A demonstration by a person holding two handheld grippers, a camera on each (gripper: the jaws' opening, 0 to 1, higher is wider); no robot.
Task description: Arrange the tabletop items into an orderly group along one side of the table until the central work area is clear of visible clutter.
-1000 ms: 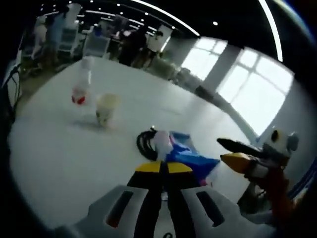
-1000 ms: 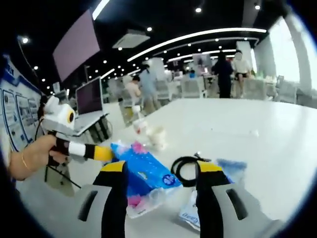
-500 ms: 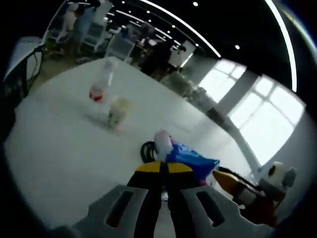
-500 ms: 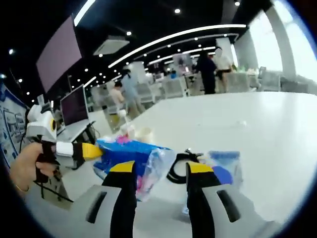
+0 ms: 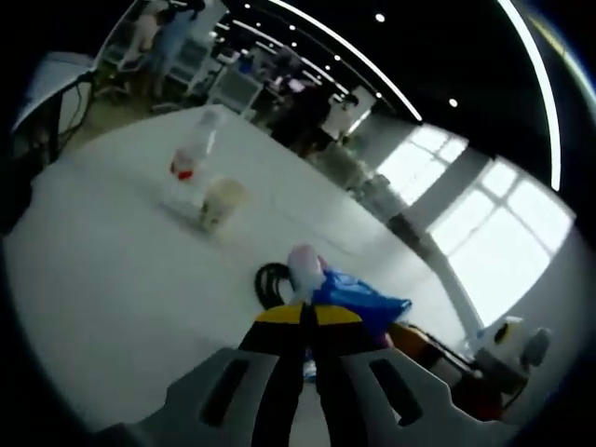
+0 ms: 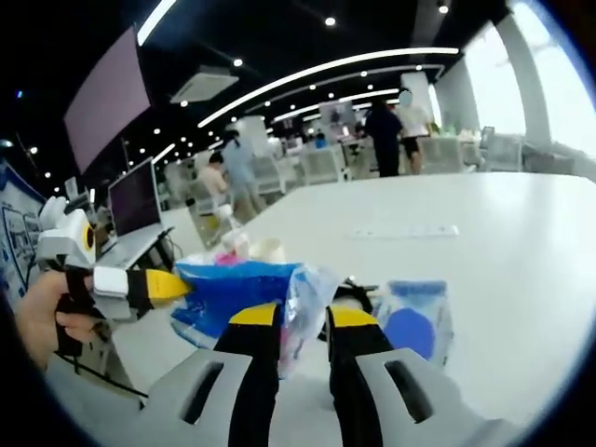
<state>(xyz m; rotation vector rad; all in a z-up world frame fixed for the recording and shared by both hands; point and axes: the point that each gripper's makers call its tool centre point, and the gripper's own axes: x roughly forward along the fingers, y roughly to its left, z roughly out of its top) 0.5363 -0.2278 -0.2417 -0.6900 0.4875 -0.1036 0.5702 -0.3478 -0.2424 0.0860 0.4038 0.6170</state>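
The blue packet (image 6: 244, 287) is now pinched at both ends: the right gripper (image 6: 303, 321), whose jaws stood well apart a second ago, has been closed onto its clear plastic edge, and the left gripper (image 5: 307, 317) is clamped shut on the other end, so the packet looks ready to be carried to a table (image 6: 521, 251) side. Just beside the packet, a black cable coil (image 5: 271, 282) and a 2nd blue pack (image 6: 413, 318) are left. Well beyond it, a bottle (image 5: 191, 155) and a cup (image 5: 222, 201) are grouped.
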